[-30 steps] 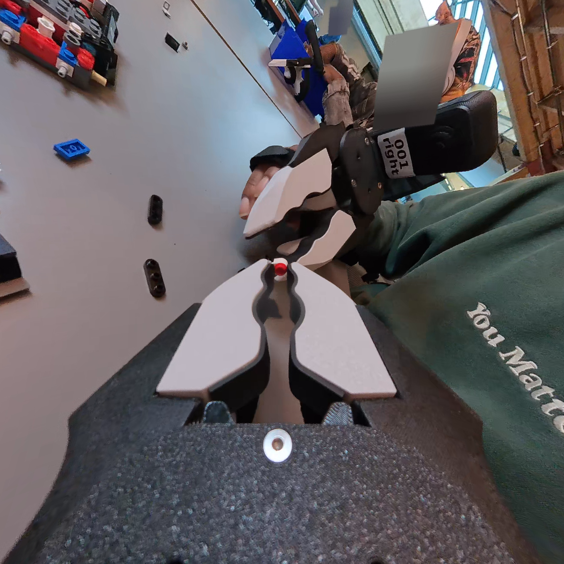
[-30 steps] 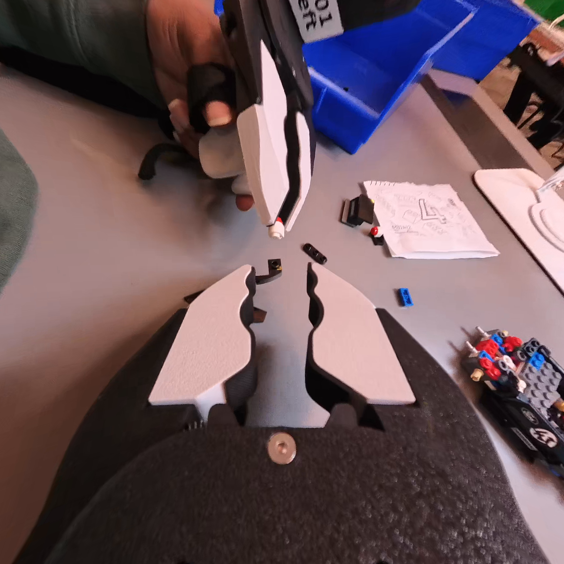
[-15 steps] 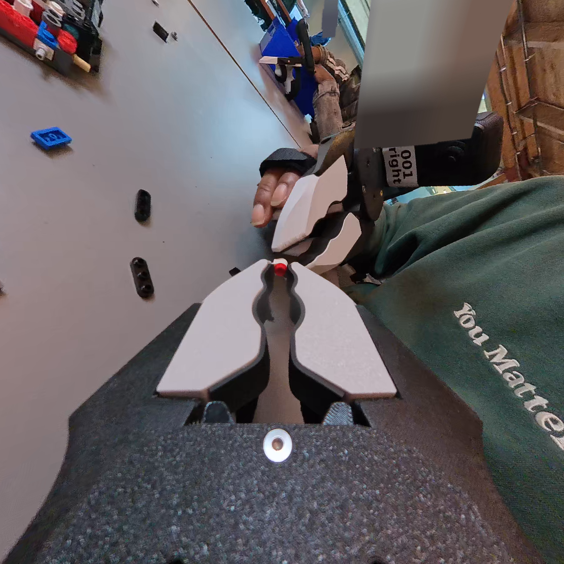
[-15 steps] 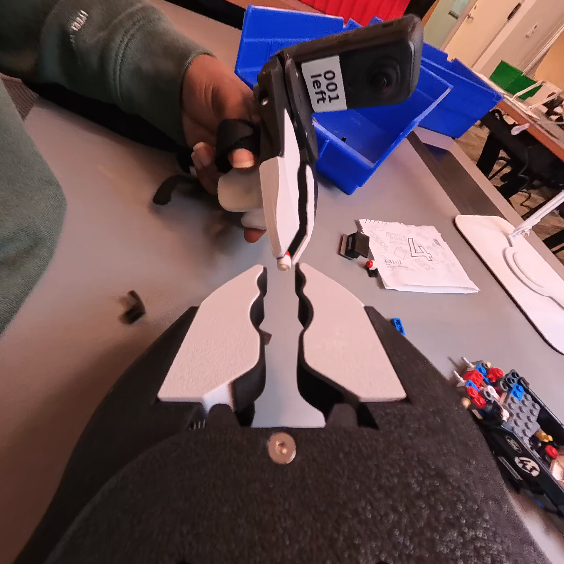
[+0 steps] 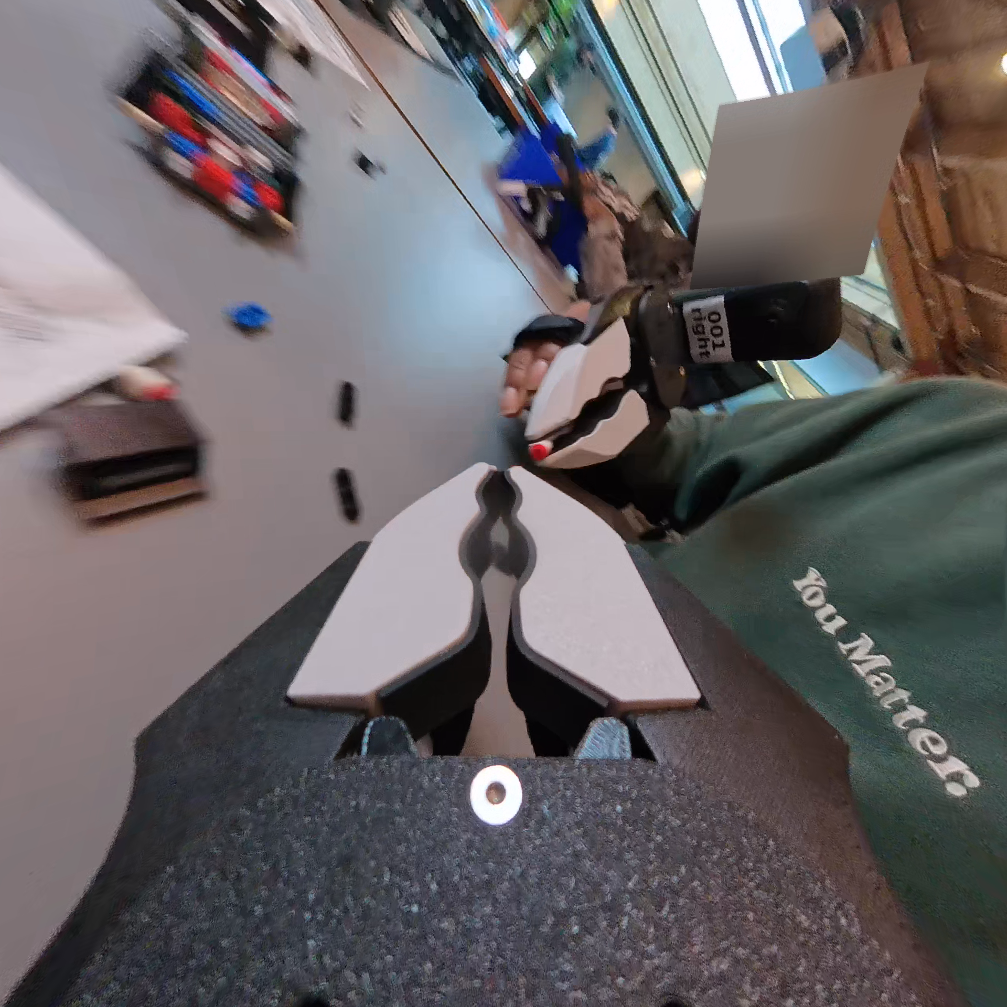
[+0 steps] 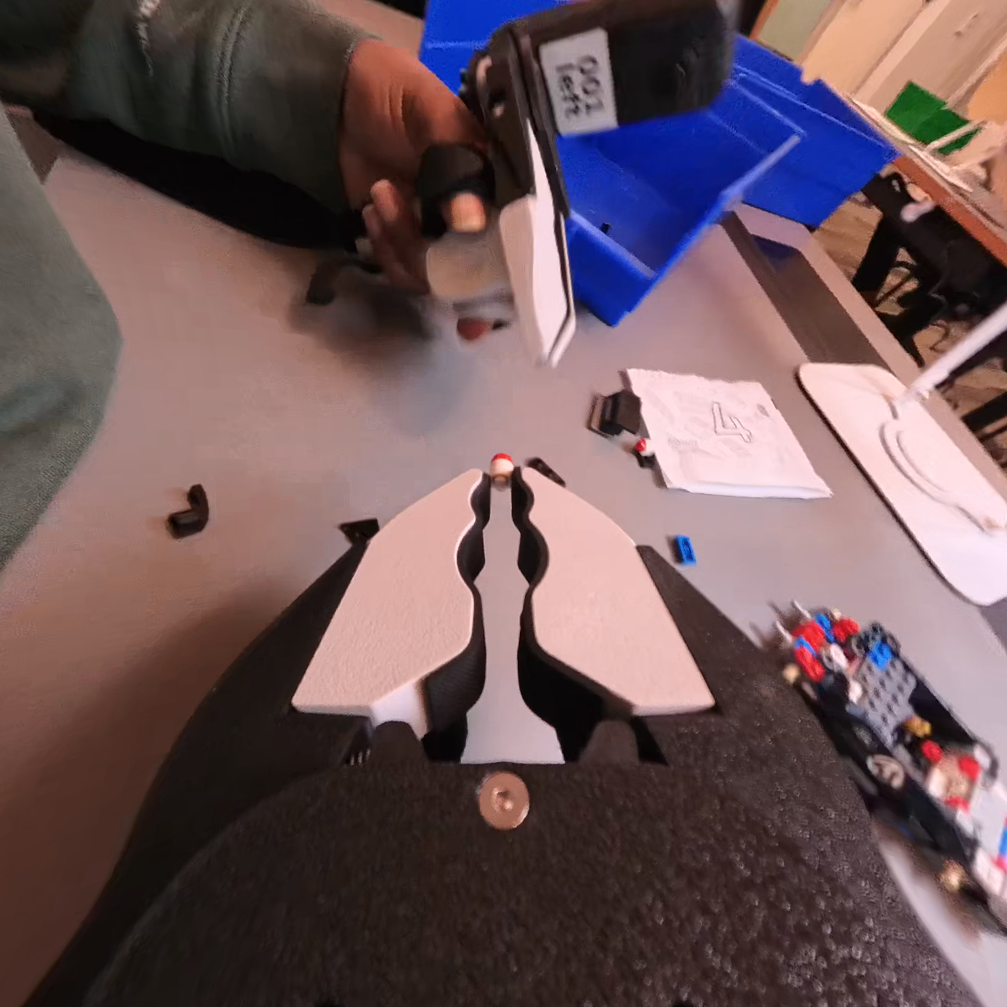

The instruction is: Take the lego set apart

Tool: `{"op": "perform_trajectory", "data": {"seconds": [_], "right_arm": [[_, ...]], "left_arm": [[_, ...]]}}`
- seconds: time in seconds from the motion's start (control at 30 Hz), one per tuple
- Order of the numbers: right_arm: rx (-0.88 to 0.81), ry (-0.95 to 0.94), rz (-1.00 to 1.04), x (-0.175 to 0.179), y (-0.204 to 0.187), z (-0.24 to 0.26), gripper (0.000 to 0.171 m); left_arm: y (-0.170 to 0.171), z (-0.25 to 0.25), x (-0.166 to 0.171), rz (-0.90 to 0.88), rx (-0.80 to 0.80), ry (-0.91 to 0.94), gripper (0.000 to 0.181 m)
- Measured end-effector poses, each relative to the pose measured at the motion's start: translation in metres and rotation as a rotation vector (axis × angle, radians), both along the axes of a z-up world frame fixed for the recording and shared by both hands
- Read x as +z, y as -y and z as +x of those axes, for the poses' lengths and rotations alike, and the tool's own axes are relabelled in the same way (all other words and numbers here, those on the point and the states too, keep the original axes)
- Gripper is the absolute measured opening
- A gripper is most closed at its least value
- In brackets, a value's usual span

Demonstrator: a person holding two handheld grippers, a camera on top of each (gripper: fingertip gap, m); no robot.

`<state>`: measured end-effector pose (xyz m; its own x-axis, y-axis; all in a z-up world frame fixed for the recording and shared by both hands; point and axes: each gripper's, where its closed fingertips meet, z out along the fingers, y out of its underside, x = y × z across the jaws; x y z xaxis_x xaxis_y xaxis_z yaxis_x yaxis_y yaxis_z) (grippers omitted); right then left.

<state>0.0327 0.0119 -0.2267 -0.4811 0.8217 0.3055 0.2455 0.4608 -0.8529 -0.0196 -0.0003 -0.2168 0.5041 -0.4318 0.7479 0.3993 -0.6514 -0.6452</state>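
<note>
One stud (image 6: 500, 467) sits pinched in R gripper (image 6: 499, 479) tips, axis along fingers; L gripper (image 5: 500, 475) closed empty, just beside; car (image 6: 893, 708) lies to R's right.

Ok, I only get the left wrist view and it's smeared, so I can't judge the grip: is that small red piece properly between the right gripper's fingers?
Observer: Yes. In the right wrist view the right gripper pinches the red piece at its very fingertips. The piece has a white lower half.
Operator: And my left gripper, is anything stuck in it?
Observer: No. Seen from the side, the left gripper is shut with nothing between its fingers.
Operator: Any loose parts I can't see?
Observer: A black hooked piece lies on the table, off to the left of the right gripper.
</note>
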Motion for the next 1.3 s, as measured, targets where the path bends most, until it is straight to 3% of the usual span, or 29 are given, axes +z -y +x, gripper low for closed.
{"op": "perform_trajectory", "data": {"seconds": [0.1,0.23,0.27,0.47,0.73,0.83,0.87,1.0,1.1,1.3], "right_arm": [[-0.02,0.006,-0.021,-0.002,-0.005,0.0,0.008],[0.03,-0.028,-0.017,0.002,0.008,-0.005,0.008],[0.04,-0.029,-0.011,0.001,0.011,-0.004,0.008],[0.056,-0.067,0.007,0.008,0.021,-0.006,0.008],[0.082,-0.092,-0.03,0.017,0.023,-0.003,0.008],[0.032,-0.04,-0.03,0.008,0.002,0.004,0.008],[0.017,-0.031,-0.063,0.005,-0.003,0.007,0.008],[0.04,-0.051,-0.049,0.006,0.008,-0.002,0.008],[0.008,-0.026,-0.034,-0.001,0.0,-0.004,0.008],[-0.101,0.092,-0.001,-0.022,-0.025,-0.003,0.008]], "left_arm": [[0.003,0.006,-0.016,0.024,-0.037,-0.242,0.0],[0.007,0.038,-0.013,0.02,-0.133,-0.122,0.003],[0.007,0.041,-0.008,0.017,-0.134,-0.066,0.02],[0.008,0.057,-0.001,0.022,-0.171,0.0,0.008],[0.014,0.061,0.006,0.053,-0.202,0.001,0.007],[0.004,0.019,0.026,0.137,-0.032,0.04,0.002],[0.004,0.005,0.029,0.166,0.018,-0.004,0.002],[0.004,0.032,0.0,0.105,-0.071,-0.168,0.0],[0.001,0.014,-0.018,0.066,-0.034,-0.293,0.0],[0.001,0.016,-0.041,0.039,-0.057,-0.49,0.021]]}}
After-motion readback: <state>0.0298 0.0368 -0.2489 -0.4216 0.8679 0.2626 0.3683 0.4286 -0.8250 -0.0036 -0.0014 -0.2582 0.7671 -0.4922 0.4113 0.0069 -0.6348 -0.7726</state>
